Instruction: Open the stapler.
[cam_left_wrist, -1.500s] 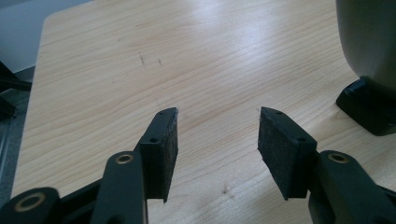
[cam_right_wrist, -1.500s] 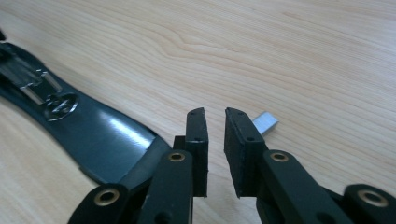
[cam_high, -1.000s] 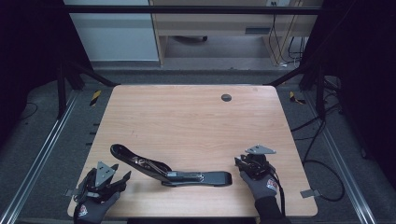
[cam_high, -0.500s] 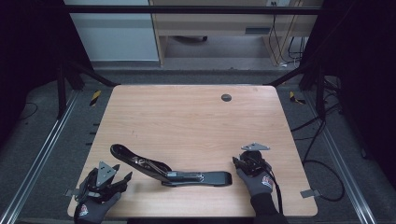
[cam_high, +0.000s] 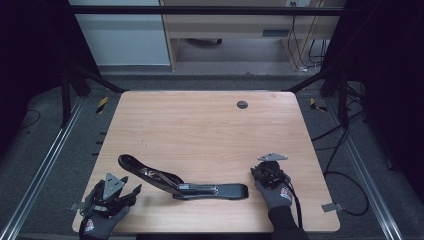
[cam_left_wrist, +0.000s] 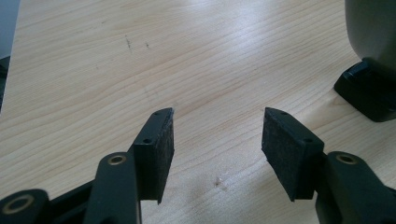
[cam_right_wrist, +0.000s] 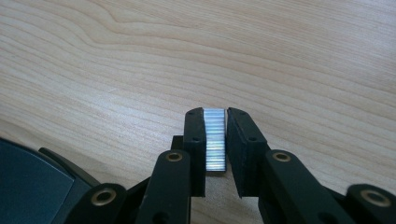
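Right gripper view: the right gripper (cam_right_wrist: 215, 140) has just been closing and now clamps a strip of staples (cam_right_wrist: 215, 142), probably ready for loading the open stapler (cam_high: 182, 181); the left gripper (cam_left_wrist: 217, 154) gapes, holding nothing.

The left hand-held gripper (cam_high: 131, 191) rests with jaws wide apart, while the right hand-held gripper (cam_right_wrist: 215, 122) has just been closing.

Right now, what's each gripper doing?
Left gripper: open, nothing between its jaws.
Right gripper: jaws have just been closing, now shut on a strip of staples.
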